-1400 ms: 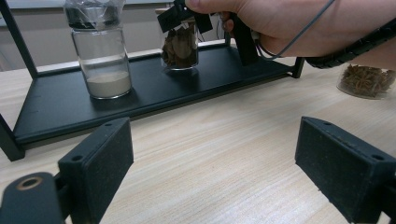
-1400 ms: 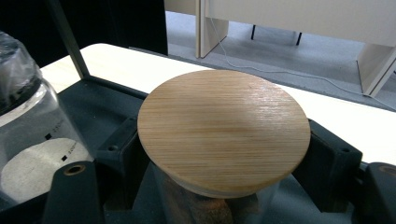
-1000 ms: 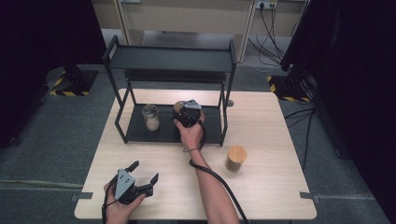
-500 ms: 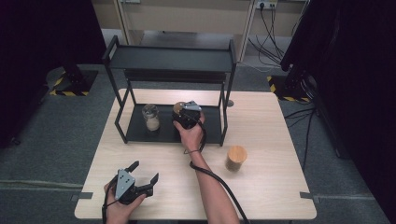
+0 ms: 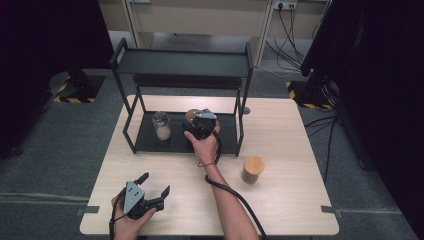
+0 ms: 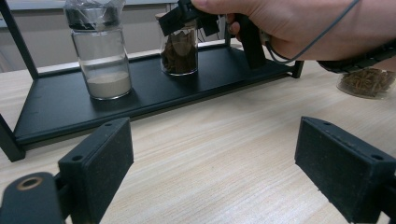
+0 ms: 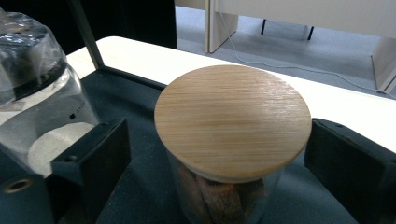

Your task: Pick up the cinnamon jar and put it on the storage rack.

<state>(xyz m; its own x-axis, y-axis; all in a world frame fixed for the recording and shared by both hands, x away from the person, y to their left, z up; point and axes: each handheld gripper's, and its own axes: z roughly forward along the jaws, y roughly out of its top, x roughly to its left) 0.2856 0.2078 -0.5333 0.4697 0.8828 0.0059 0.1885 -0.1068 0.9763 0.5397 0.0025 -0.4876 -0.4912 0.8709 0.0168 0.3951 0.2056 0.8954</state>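
The jar (image 7: 232,140) with the wooden lid (image 7: 232,119) stands on the lower shelf (image 5: 226,136) of the black rack (image 5: 182,62), at the far middle of the surface (image 5: 280,200), with dark brown pieces inside the glass. The right gripper (image 5: 200,124) is over it; its fingers (image 7: 91,158) have just been opening and now stand apart on either side of the lid, with a gap at each side, so the jar sits between them unheld. Just beside it on the same shelf is a clear jar (image 5: 161,125) with pale powder at its bottom and a wrapped top. A third jar (image 5: 252,169), also wooden-lidded, stands on the surface outside the rack, near the right forearm. The left gripper (image 5: 145,195) rests at the near edge of the surface, well apart from the rack, its fingers (image 6: 100,163) wide apart with nothing between them.
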